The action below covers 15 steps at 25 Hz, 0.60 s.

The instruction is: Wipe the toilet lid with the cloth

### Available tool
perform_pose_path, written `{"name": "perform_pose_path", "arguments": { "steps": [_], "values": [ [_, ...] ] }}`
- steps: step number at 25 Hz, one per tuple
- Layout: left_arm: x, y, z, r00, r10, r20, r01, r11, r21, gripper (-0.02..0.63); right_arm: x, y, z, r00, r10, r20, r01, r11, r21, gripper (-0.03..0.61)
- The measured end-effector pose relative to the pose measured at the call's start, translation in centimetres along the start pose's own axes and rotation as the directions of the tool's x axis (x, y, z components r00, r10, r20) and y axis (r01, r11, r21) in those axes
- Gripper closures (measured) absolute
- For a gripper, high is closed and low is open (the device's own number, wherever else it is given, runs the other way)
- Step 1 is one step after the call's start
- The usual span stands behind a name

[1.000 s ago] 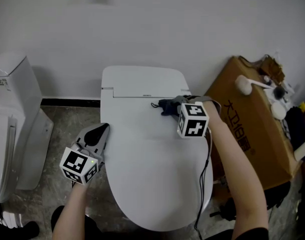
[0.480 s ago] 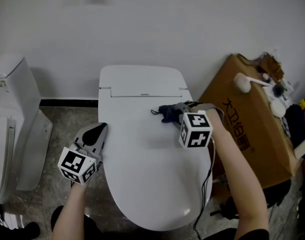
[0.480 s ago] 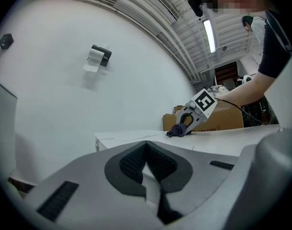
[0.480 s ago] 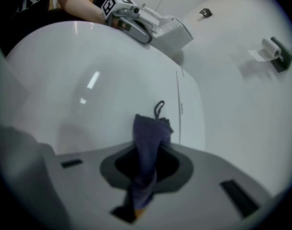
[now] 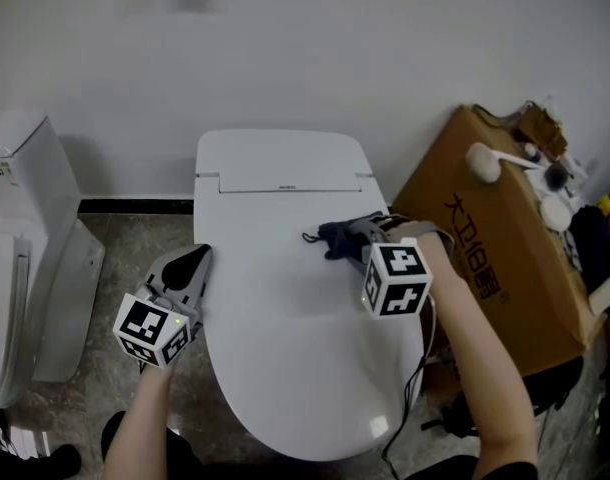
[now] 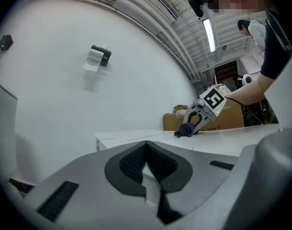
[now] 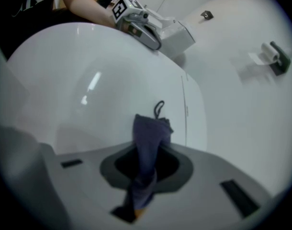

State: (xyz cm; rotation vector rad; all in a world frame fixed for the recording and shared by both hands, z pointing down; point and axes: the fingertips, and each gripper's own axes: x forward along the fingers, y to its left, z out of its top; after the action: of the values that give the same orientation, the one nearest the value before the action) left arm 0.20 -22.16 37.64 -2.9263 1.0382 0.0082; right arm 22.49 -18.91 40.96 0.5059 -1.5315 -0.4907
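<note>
Seen from above, the right hand-held gripper [image 5: 358, 234] has its jaws clamped on a dark blue cloth [image 5: 336, 238], whose bunched free end rests on the closed white toilet lid [image 5: 285, 318] at its right side, not far in front of the hinge line. From that gripper's own view the cloth [image 7: 147, 143] runs up out of the pinched jaws and onto the lid [image 7: 84, 85], a small loop of cord sticking out at its far end. The left hand-held gripper [image 5: 192, 263] sits at the lid's left edge, jaws shut together with nothing between them (whether it touches the rim cannot be told), and its marker cube [image 5: 149, 329] hangs over the stone-patterned floor [image 5: 105, 388]. A printed cardboard box [image 5: 485, 248] leans just beside the toilet on the right, and a second toilet [image 5: 20, 228] stands at the far left against the white wall [image 5: 285, 48]. A toilet-paper roll [image 6: 95, 59] is mounted on that wall.
</note>
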Motion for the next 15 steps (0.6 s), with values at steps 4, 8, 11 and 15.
{"name": "perform_pose_path", "arguments": {
  "steps": [4,8,11,15],
  "values": [
    [-0.1,-0.1,0.0,1.000,0.002,-0.008,-0.002,1.000,0.006,0.598,-0.5,0.8,0.1,1.000,0.006,0.001,-0.006,1.000,0.004,0.515],
    [-0.1,-0.2,0.0,1.000,0.003,-0.010,-0.003,1.000,0.009,0.598,-1.1,1.5,0.1,1.000,0.003,0.005,-0.003,1.000,0.009,0.515],
    [-0.1,-0.2,0.0,1.000,0.003,-0.013,-0.003,1.000,0.009,0.598,-1.6,2.2,0.2,1.000,0.007,0.005,-0.007,1.000,0.009,0.515],
    [-0.1,-0.3,0.0,1.000,-0.001,-0.025,0.001,1.000,0.019,0.598,-2.3,3.3,0.5,1.000,0.024,0.006,-0.024,1.000,0.010,0.515]
  ]
}}
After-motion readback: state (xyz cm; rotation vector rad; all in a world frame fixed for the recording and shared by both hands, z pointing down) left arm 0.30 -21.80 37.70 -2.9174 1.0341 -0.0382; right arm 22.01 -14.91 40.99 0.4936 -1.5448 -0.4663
